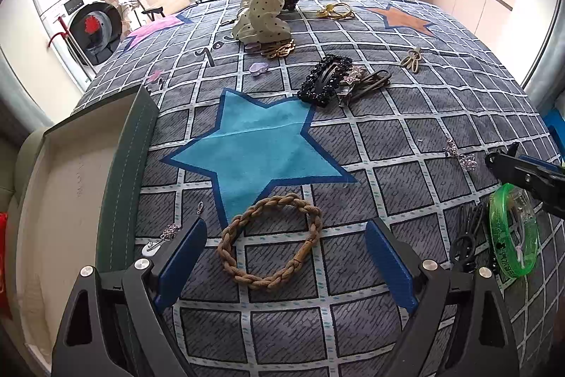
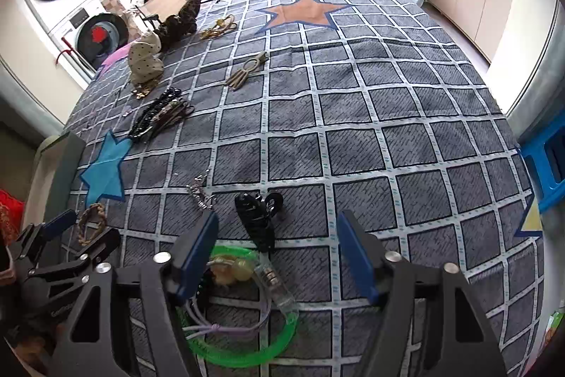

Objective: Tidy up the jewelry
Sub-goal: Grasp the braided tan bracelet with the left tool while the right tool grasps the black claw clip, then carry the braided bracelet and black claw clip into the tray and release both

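1. The open storage box (image 1: pixel 63 186) sits at the far left edge of the star-patterned bedspread (image 1: pixel 406 136), its grey-green lid wall just beside the left gripper (image 1: pixel 286 257). A swing toward it could knock that wall and shove the box off the edge.
2. The left gripper stands wide open, blue pads on either side of the braided tan bracelet (image 1: pixel 272 241) and touching nothing. The bracelet lies flat on soft cloth, so the pads may pinch fabric along with it, or fold the loop so it slips out.
3. A small sparkly charm (image 1: pixel 169 231) with a clasp lies just beside the left pad; a sloppy close could drag it along or flick it away.
4. The right gripper (image 2: pixel 277 253) is also open, holding nothing. Its left pad sits over the rim of the green translucent bangle (image 2: pixel 243 350), while the black claw clip (image 2: pixel 257 218) lies between the pads further ahead. Closing here could catch both, or neither cleanly.
5. Purple cord (image 2: pixel 226 327) and pale beads (image 2: pixel 233 271) lie tangled inside the bangle; lifting one piece will likely pull the others.
6. The silver chain (image 2: pixel 201 191) near the clip could snag too.
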The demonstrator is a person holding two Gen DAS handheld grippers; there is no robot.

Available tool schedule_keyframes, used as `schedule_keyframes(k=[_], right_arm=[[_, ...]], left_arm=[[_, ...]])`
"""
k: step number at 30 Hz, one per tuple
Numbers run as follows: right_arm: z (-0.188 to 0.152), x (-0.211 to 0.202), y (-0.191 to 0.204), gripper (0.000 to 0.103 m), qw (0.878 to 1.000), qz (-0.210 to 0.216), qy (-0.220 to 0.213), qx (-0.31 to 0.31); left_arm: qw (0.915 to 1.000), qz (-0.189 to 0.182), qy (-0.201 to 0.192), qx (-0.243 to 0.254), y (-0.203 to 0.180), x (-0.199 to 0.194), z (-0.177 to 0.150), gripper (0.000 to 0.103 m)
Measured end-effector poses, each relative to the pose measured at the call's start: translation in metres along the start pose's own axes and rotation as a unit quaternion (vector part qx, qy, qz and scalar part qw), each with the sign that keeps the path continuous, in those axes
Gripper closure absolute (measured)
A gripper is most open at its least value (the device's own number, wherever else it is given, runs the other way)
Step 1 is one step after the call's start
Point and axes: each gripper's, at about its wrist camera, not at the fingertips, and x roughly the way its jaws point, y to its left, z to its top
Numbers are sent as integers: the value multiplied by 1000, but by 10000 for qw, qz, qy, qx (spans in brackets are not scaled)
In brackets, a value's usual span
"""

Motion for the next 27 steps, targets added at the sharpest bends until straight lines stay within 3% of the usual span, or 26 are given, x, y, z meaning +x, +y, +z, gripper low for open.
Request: schedule_keyframes(k=[6, 7, 9, 11, 12, 27], right_arm=[[1, 1, 6, 58, 9998, -123, -23, -179], [1, 1, 6, 62, 9997, -105, -22, -202], [0, 2, 7, 81, 9997, -107, -10, -212], [-1, 1, 7, 84, 9998, -103, -23, -190], [-1, 1, 6, 84, 9998, -94, -38, -169], [-7, -40, -9, 84, 9989, 297, -314, 180]], left_arm=[[9997, -254, -6, 34, -6, -4, -1, 37], [9996, -277, -4, 57, -8, -5, -2, 44], [9994, -340, -3, 90, -10, -7, -2, 60], [9991, -398, 20, 122, -13, -9, -1, 85], [9991, -393, 30, 134, -14, -9, -1, 90], [9973, -681, -230, 151, -18, -50, -13, 90]])
